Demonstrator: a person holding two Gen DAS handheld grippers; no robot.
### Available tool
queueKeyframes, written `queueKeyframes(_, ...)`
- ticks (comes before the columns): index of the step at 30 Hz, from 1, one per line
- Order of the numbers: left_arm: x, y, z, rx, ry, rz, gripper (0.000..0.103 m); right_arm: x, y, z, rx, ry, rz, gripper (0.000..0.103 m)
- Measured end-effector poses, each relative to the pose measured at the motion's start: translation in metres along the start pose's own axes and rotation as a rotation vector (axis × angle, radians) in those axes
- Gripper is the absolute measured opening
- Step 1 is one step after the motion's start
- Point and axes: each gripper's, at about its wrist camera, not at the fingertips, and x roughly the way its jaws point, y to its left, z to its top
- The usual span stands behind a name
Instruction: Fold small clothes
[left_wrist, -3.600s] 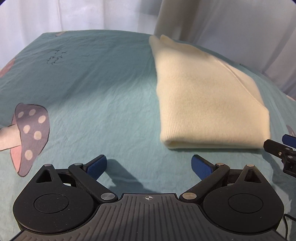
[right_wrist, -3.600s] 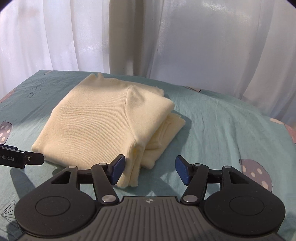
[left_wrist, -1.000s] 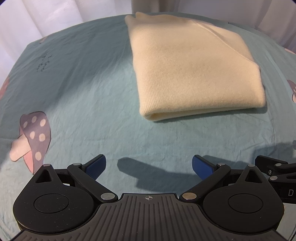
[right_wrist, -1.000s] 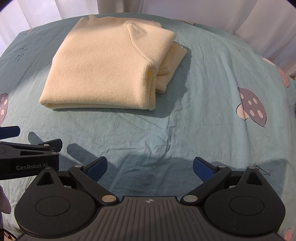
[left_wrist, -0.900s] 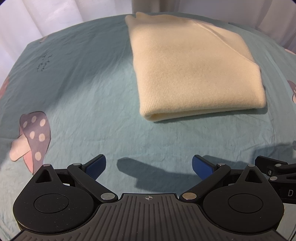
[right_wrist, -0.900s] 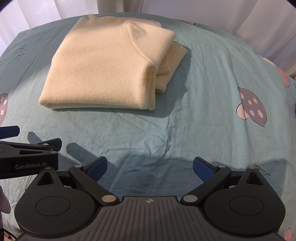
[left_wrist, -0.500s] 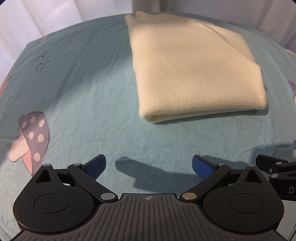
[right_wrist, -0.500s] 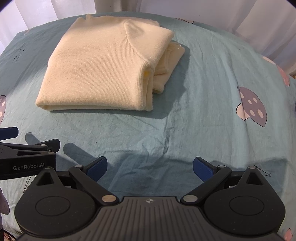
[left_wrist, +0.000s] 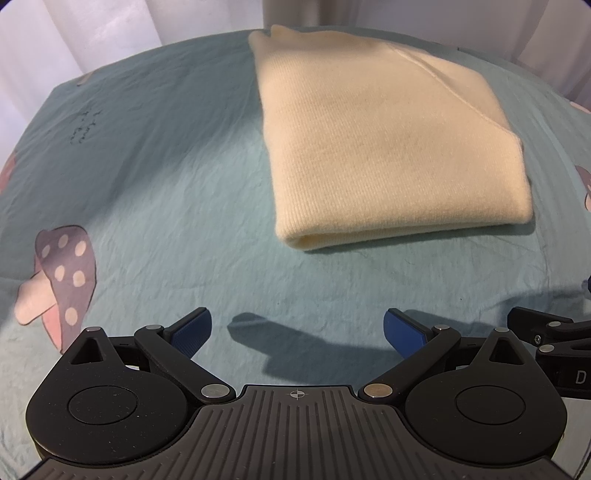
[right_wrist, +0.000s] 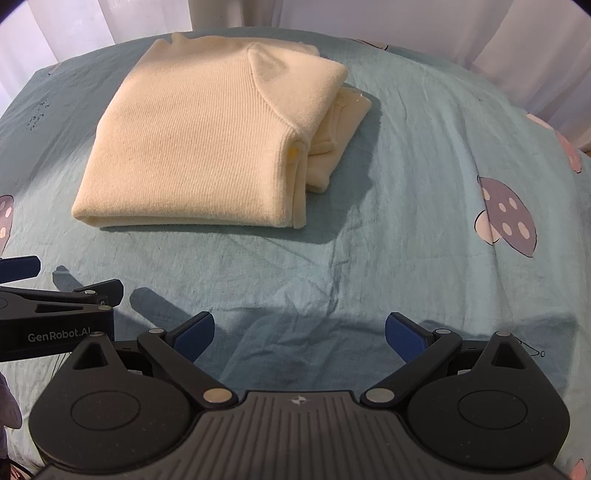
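A cream knit sweater (left_wrist: 384, 147) lies folded into a thick rectangle on the teal sheet; it also shows in the right wrist view (right_wrist: 207, 147), with a tucked sleeve sticking out at its right side. My left gripper (left_wrist: 297, 330) is open and empty, held back from the sweater's near fold. My right gripper (right_wrist: 299, 334) is open and empty, also well short of the sweater. The left gripper shows at the left edge of the right wrist view (right_wrist: 55, 295).
The teal sheet (left_wrist: 166, 206) has mushroom prints (left_wrist: 59, 273) at the left and another mushroom print (right_wrist: 506, 221) at the right. White curtains (right_wrist: 406, 22) hang behind the bed's far edge.
Both grippers have pulled back from the sweater and risen since 3.6 s ago. In the last second the views barely shift. The sweater has not moved.
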Motion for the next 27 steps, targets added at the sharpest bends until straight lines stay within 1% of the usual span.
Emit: queueKeyframes(27,-0.0064,0.0018,-0.0021,-0.01,-0.028,-0.007,0.102,-0.0048,0.0009,-0.0003,-0.01,-0.023,0.005,0.099)
